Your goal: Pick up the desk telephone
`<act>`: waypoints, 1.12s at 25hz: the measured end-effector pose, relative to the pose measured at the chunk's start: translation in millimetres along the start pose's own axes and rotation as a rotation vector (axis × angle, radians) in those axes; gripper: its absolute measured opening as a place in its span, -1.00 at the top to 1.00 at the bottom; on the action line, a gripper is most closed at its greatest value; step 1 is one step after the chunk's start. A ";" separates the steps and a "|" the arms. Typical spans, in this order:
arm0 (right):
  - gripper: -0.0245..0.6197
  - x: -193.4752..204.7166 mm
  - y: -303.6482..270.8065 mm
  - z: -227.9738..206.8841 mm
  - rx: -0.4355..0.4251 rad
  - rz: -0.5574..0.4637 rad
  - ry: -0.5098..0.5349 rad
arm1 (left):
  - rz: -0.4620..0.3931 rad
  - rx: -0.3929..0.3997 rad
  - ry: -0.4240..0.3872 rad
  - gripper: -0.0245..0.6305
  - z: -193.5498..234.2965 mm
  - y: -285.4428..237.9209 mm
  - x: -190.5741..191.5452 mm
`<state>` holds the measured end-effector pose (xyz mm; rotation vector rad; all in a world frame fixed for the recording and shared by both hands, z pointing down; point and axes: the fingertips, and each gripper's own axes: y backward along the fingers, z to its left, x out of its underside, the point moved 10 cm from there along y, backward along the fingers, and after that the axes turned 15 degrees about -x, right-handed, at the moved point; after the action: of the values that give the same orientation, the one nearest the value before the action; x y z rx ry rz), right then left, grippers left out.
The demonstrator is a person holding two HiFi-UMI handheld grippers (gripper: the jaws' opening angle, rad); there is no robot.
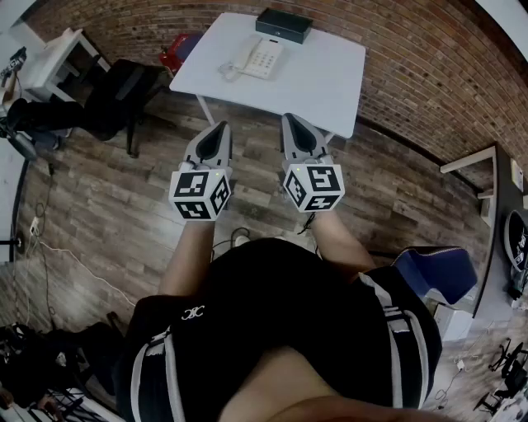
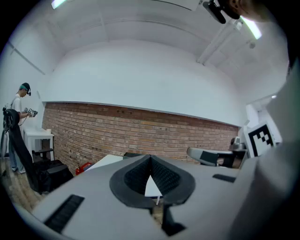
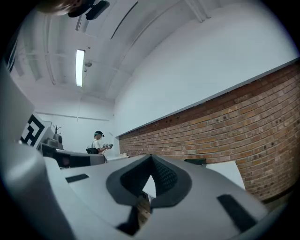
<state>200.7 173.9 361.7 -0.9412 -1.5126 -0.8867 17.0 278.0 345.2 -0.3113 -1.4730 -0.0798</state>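
L gripper [image 1: 221,128]: jaws together, tips meeting, nothing betw. them. Its own view confirms this, w/ only a sliver of white surface showing behind the closed pads. R gripper [image 1: 291,120]: same, jaws closed and empty. Both are held side by side, roughly level, over the wooden floor [image 1: 124,206] in front of the person. They point toward the surface [image 1: 330,82] but are well short of its near edge.

Desk telephone [image 1: 256,59]: sits flat on the white surface, toward its far-left part. Handset [image 1: 244,54] is seated on the left side, keypad [image 1: 266,58] to the right, cord [image 1: 227,72] looped at the near-left corner. Black box [image 1: 284,25] lies just beyond it at the far edge, apart from it. No contact betw. either gripper and the phone. Phone not made out in either gripper view.

Step in hand (judgement): approach, pre-grasp. No part of the pick is done yet.

Next move, as judged:
- Close the gap to the surface and come in over the near edge.
- Part the jaws of at least one gripper before arrival; closed tips can't take hold.
- Unit looks wide for a single gripper, so prob. one gripper per side.
- Lift level, or the handset may slide off.
- Mind the cord snagging.
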 end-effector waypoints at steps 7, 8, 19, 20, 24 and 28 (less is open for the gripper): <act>0.93 0.9 1.7 12.6 -0.015 -0.016 -0.026 | 0.004 0.003 0.003 0.92 5.3 10.2 -0.1; 0.93 1.1 1.1 14.3 -0.025 -0.021 -0.035 | 0.003 0.004 0.003 0.92 6.8 11.1 -0.4; 0.93 6.5 -18.2 38.1 -0.027 -0.028 -0.054 | -0.003 0.029 0.006 0.92 36.9 13.7 0.2; 0.93 7.3 -20.9 40.9 -0.023 -0.027 -0.052 | -0.003 0.034 0.006 0.92 41.1 13.2 0.1; 0.93 11.1 -30.4 49.3 -0.015 -0.029 -0.047 | -0.018 0.060 -0.001 0.92 54.5 11.8 -0.7; 0.93 13.7 -39.6 55.0 -0.017 -0.033 -0.045 | -0.014 0.071 -0.008 0.92 66.5 10.8 4.0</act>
<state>141.4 209.2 366.5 -0.9569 -1.5653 -0.9085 -44.1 305.9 351.9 -0.2437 -1.4824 -0.0373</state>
